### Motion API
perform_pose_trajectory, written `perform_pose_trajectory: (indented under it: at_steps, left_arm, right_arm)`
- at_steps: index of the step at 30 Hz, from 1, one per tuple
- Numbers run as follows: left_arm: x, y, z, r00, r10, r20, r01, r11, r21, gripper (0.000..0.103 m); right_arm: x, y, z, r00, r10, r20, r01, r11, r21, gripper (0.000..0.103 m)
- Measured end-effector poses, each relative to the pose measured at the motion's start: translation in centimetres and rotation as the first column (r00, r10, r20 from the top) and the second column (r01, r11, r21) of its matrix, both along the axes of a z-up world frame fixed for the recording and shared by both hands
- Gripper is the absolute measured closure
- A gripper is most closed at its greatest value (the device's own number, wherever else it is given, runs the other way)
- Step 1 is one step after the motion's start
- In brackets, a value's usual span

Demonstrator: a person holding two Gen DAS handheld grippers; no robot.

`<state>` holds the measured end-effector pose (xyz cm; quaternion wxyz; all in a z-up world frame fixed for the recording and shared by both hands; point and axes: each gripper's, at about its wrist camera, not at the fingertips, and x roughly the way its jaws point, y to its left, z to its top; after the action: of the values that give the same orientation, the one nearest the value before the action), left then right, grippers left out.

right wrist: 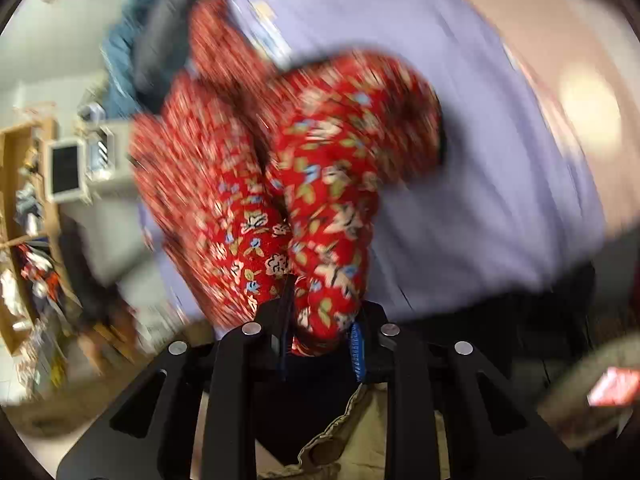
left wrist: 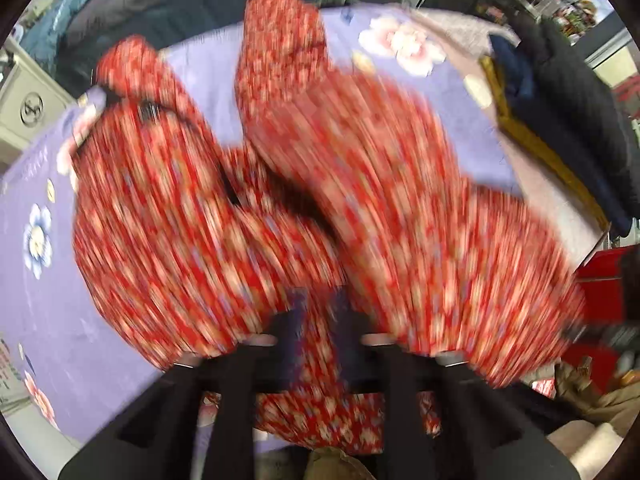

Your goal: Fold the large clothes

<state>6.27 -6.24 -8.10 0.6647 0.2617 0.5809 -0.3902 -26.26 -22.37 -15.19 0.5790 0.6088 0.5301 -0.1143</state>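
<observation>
A red floral garment (left wrist: 280, 184) lies bunched in thick folds on a lilac flowered sheet (left wrist: 44, 312). In the left wrist view my left gripper (left wrist: 320, 320) points nearly straight down, and its dark fingers (left wrist: 294, 320) stand close together with a strip of the red cloth pinched between them. In the right wrist view the same garment (right wrist: 304, 168) rises from my right gripper (right wrist: 320, 332), whose fingers (right wrist: 285, 320) are shut on a gathered bunch of it. Both views are blurred.
Dark blue and mustard clothes (left wrist: 560, 120) are piled at the sheet's right side. A grey and teal heap (left wrist: 132, 4) lies beyond its far edge. A wooden shelf (right wrist: 24, 220) and a white cabinet (right wrist: 68, 168) stand to the left. Khaki cloth (right wrist: 360, 432) shows below the right gripper.
</observation>
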Motion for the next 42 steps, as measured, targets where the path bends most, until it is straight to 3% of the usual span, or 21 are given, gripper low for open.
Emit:
perform_pose_trajectory:
  at_steps: [1, 2, 3, 5, 8, 10, 14, 17, 19, 20, 22, 23, 24, 26, 28, 29, 33, 36, 40, 42]
  left_arm:
    - [0.4, -0.3, 0.8, 1.000, 0.004, 0.027, -0.004, 1.000, -0.024, 0.016]
    - [0.9, -0.7, 1.8, 0.998, 0.013, 0.065, -0.009, 0.998, -0.067, 0.009]
    - [1.7, -1.5, 2.9, 0.993, 0.021, 0.118, -0.007, 0.993, -0.121, 0.006]
    - [3.0, -3.8, 3.3, 0.986, 0.004, 0.165, 0.016, 0.992, -0.123, 0.006]
    - [5.7, -8.6, 1.2, 0.968, -0.064, 0.241, 0.080, 0.995, -0.057, 0.006]
    - [9.0, -11.8, -2.6, 0.962, -0.037, 0.271, 0.027, 0.999, 0.042, 0.006]
    - [15.8, -14.0, -10.3, 0.976, 0.082, 0.202, -0.125, 0.970, 0.206, 0.008]
    - [18.2, -13.4, -13.4, 0.983, 0.131, 0.129, -0.159, 0.959, 0.233, 0.009]
    - [19.4, -13.7, -15.8, 0.984, 0.172, 0.038, -0.176, 0.949, 0.262, 0.009]
    - [19.6, -13.7, -16.6, 0.983, 0.186, 0.000, -0.179, 0.947, 0.266, 0.012]
    - [19.2, -13.9, -17.6, 0.976, 0.207, -0.066, -0.184, 0.950, 0.251, 0.030]
    - [18.6, -14.2, -17.4, 0.975, 0.201, -0.092, -0.177, 0.960, 0.218, 0.047]
    - [18.1, -14.4, -17.2, 0.978, 0.185, -0.100, -0.162, 0.966, 0.200, 0.057]
    - [16.9, -15.4, -16.8, 0.995, 0.098, -0.031, -0.089, 0.972, 0.215, 0.059]
    - [16.4, -15.3, -16.4, 0.998, 0.064, -0.016, -0.059, 0.975, 0.215, 0.074]
    - [16.6, -14.9, -15.7, 0.997, 0.076, -0.025, -0.070, 0.978, 0.195, 0.087]
    - [17.4, -12.4, -11.0, 0.979, 0.144, -0.145, -0.140, 0.990, 0.036, 0.092]
    - [17.9, -9.4, -6.6, 0.963, 0.174, -0.203, -0.192, 0.979, -0.071, 0.092]
    - [16.5, -3.8, 0.7, 0.964, 0.196, -0.180, -0.233, 0.949, -0.214, 0.093]
    - [14.5, -0.8, 5.9, 0.971, 0.216, -0.100, -0.236, 0.925, -0.299, 0.097]
  right_arm:
    - [-1.1, 0.5, -1.1, 0.999, -0.005, -0.031, 0.006, 0.999, 0.041, 0.080]
    - [-1.5, 0.6, -1.5, 0.999, -0.010, -0.042, 0.013, 0.998, 0.055, 0.080]
    - [-1.8, 0.7, -1.9, 0.999, -0.011, -0.045, 0.013, 0.998, 0.066, 0.080]
    - [-1.4, 0.9, -1.5, 1.000, 0.008, -0.029, -0.007, 1.000, 0.030, 0.080]
    - [-1.0, 1.1, -1.0, 1.000, 0.022, -0.009, -0.022, 1.000, -0.008, 0.080]
    - [-1.2, 0.9, -1.2, 1.000, -0.005, -0.003, 0.005, 1.000, -0.004, 0.080]
    - [-2.8, 2.4, -1.1, 0.999, -0.036, 0.017, 0.036, 0.999, -0.022, 0.079]
    - [-3.9, 3.1, -0.9, 0.998, -0.054, 0.018, 0.054, 0.997, -0.051, 0.079]
    - [-4.6, 3.6, -0.9, 0.997, -0.075, 0.007, 0.075, 0.995, -0.067, 0.079]
    - [-5.1, 3.9, -0.6, 0.996, -0.084, 0.005, 0.084, 0.994, -0.069, 0.079]
    - [-5.4, 4.0, -0.6, 0.994, -0.106, -0.006, 0.105, 0.992, -0.075, 0.079]
    - [-5.5, 4.2, -0.4, 0.994, -0.112, -0.006, 0.112, 0.991, -0.075, 0.078]
    - [-5.5, 4.2, -0.3, 0.993, -0.120, -0.006, 0.119, 0.990, -0.075, 0.078]
    - [-5.3, 4.1, -0.2, 0.993, -0.118, -0.014, 0.116, 0.990, -0.082, 0.078]
    - [-4.9, 3.8, 0.1, 0.994, -0.107, -0.019, 0.104, 0.989, -0.105, 0.079]
    - [-4.6, 3.6, 0.5, 0.995, -0.101, -0.016, 0.098, 0.987, -0.124, 0.079]
    - [-3.9, 2.6, 2.3, 0.996, -0.087, 0.011, 0.087, 0.978, -0.189, 0.079]
    - [-3.4, 1.5, 4.0, 0.995, -0.081, 0.051, 0.090, 0.972, -0.219, 0.080]
    - [-1.9, -0.5, 7.6, 0.991, -0.030, 0.131, 0.068, 0.953, -0.296, 0.081]
    - [-0.8, -1.6, 9.7, 0.986, 0.016, 0.167, 0.044, 0.937, -0.346, 0.084]
